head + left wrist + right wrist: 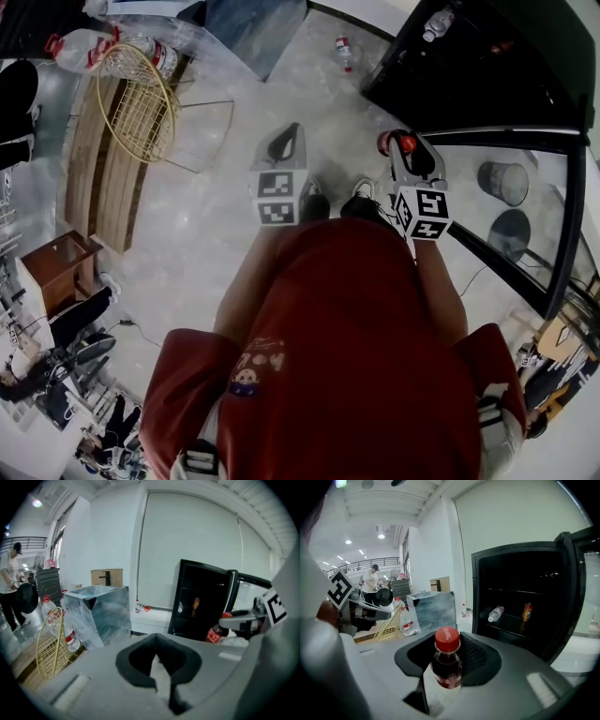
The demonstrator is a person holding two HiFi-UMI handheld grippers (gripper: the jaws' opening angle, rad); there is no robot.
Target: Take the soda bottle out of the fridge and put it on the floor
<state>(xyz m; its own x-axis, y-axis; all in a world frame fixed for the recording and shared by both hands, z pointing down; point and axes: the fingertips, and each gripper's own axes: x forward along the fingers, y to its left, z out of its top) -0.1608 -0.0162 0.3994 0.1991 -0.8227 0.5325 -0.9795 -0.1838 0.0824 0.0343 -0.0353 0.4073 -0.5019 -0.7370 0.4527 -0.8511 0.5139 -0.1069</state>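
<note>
Our right claw point(447, 644) is pinching the soda bottle point(446, 667). The two dark pads press on its sides, and the red cap point(447, 639) pokes up between them. The bottle stands straight up in the claw, and the drink inside is dark.

Our left claw point(157, 644) holds nothing. Its jaws are pressed together at the tips.

The soda bottle is out of the fridge. We hold it up in the air in front of us, above the pale floor point(216, 234), not on it. Our shoes point(314, 204) show on the floor just below the two claws.

Just past the bottle is the black fridge point(511, 597), with its door point(576, 588) swung wide open. On a shelf inside, a clear water bottle point(496, 613) lies on its side. An orange can point(527, 611) stands near it.

Off to the left of the fridge we see a box wrapped in clear plastic point(433, 606). Next to that, a gold wire basket point(389, 620) leans beside a big water bottle point(407, 624). Far at the back stands a person point(371, 584) in a cap.
</note>
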